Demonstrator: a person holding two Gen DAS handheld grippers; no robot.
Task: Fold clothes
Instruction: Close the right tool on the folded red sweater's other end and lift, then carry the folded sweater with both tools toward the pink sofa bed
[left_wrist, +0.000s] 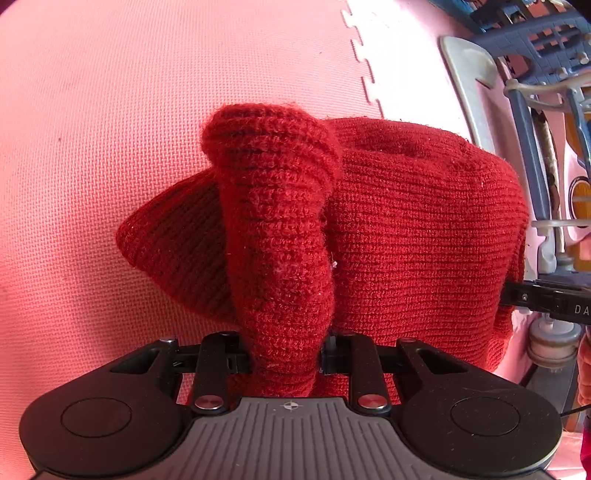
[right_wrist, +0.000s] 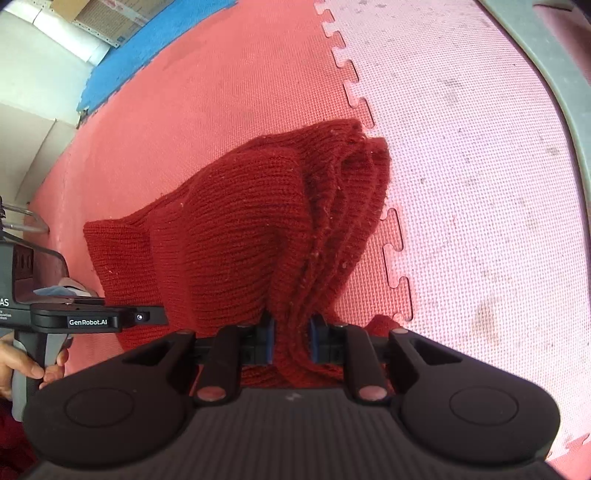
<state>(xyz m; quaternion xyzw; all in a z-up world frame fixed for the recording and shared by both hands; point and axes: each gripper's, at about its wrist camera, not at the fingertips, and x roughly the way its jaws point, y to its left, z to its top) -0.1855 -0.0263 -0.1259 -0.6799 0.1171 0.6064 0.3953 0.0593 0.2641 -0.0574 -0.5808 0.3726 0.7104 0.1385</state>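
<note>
Interlocking foam mats cover the floor: a red mat (right_wrist: 207, 122) joins a pale pink mat (right_wrist: 480, 184) along a toothed seam, with a blue mat (right_wrist: 155, 40) beyond. A grey curved frame (right_wrist: 550, 62) borders the pink side. The red knit sweater (left_wrist: 406, 229) hangs bunched between both grippers. The left gripper (left_wrist: 284, 354) is clamped on a rolled fold; the right gripper (right_wrist: 291, 343) pinches stacked layers. Bare mat lies open to the left.
</note>
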